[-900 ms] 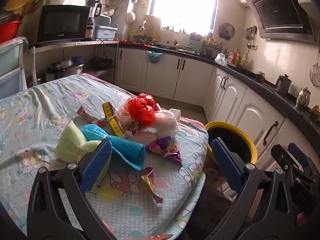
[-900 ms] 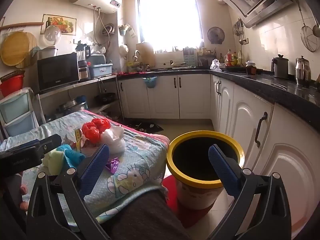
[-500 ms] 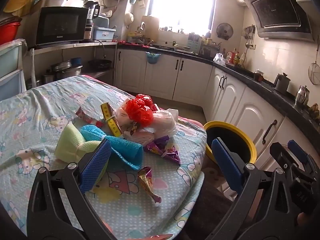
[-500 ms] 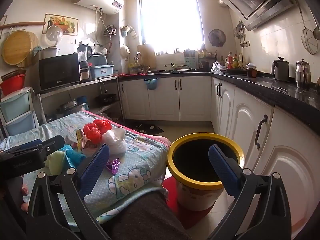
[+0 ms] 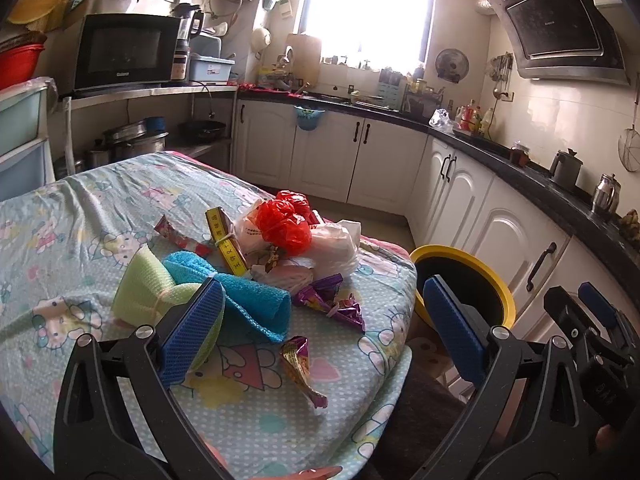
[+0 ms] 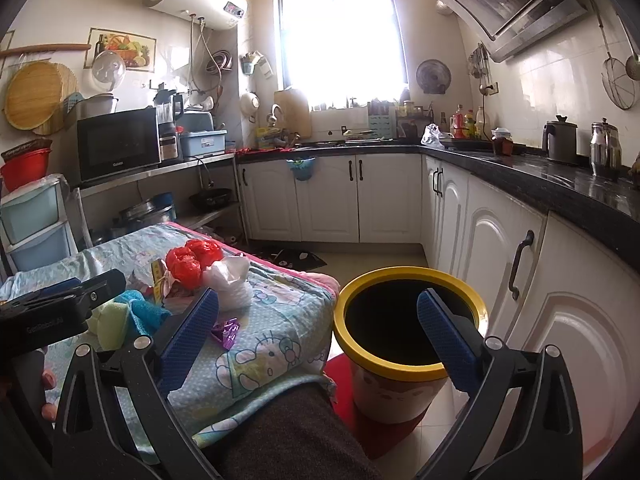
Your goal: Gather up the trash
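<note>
A pile of trash lies on the cloth-covered table (image 5: 60, 216): a red plastic bag (image 5: 286, 222), a white plastic bag (image 5: 334, 246), purple wrappers (image 5: 332, 300), a gold wrapper (image 5: 300, 364), a red wrapper (image 5: 180, 238) and a yellow tape measure (image 5: 226, 242). A yellow-rimmed bin (image 6: 408, 324) stands on the floor to the table's right; it also shows in the left wrist view (image 5: 468, 284). My left gripper (image 5: 320, 332) is open and empty, above the table's near edge. My right gripper (image 6: 316, 332) is open and empty, in front of the bin.
A blue cloth (image 5: 244, 300) and a green cloth (image 5: 148, 288) lie beside the trash. White cabinets (image 6: 480, 216) under a black counter (image 6: 560, 184) run along the right and back. A microwave (image 6: 118, 142) sits on a shelf at left. A red mat (image 6: 340, 368) lies under the bin.
Both grippers have shifted only slightly; the views drift a little. Nothing was picked up or let go.
</note>
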